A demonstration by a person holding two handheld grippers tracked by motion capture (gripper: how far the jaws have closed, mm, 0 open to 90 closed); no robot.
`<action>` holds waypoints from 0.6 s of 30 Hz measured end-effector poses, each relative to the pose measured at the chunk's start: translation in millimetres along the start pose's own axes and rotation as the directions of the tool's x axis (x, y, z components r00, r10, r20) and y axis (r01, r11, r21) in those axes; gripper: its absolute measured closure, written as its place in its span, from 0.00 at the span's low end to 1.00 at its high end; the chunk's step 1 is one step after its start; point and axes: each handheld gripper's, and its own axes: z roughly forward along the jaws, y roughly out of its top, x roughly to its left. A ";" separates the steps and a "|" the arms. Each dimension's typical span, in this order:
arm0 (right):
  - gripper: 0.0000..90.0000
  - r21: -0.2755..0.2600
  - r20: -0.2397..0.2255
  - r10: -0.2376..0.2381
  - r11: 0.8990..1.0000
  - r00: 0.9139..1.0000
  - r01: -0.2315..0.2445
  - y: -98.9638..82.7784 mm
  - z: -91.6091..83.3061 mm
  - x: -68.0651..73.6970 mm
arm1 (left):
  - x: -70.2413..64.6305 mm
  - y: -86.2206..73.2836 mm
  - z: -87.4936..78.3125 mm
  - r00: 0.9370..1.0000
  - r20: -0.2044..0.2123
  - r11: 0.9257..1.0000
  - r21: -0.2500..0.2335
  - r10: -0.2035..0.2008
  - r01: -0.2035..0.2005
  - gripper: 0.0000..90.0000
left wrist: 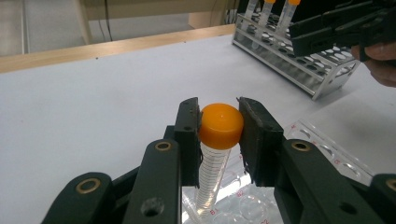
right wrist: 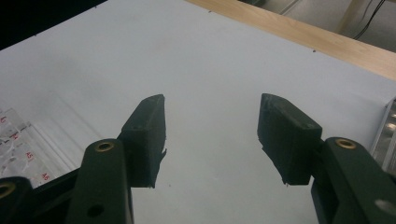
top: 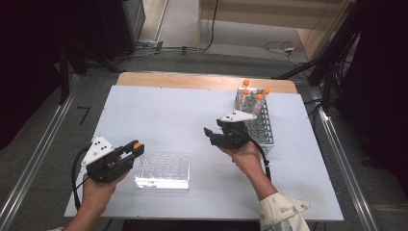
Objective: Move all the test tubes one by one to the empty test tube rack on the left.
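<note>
Left gripper (left wrist: 219,123): jaws clamped on the orange cap of a clear plastic tube (left wrist: 215,163), one pad on each side. The tube hangs upright, its tip over the near-left corner of the clear rack (top: 162,171), which lies on the white table (top: 168,115) in front of the person's left hand (top: 96,192).

Right gripper (right wrist: 210,126): jaws apart, nothing between them, held above bare table just beside the metal rack (top: 260,127).

Metal rack: at the table's right, a few orange-capped tubes (top: 252,94) standing at its far end.
</note>
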 end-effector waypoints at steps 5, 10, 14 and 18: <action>0.45 -0.001 0.000 0.001 1.000 1.000 -0.001 0.2 -0.7 -0.1 | -0.6 -4.2 1.0 1.000 -0.006 1.000 0.001 -0.001 0.001 0.78; 0.45 -0.002 0.000 0.001 1.000 1.000 -0.001 0.2 -1.1 -0.3 | -2.0 -9.2 4.0 1.000 -0.010 1.000 0.017 0.010 -0.010 0.78; 0.45 -0.004 0.001 0.002 1.000 1.000 -0.002 0.3 -1.6 -0.5 | -1.8 -13.5 4.8 1.000 -0.011 1.000 0.017 0.007 -0.007 0.77; 0.45 -0.003 -0.001 0.002 1.000 1.000 -0.002 0.3 -1.6 -0.2 | -1.4 -20.0 7.4 1.000 -0.008 0.999 0.031 0.011 -0.011 0.77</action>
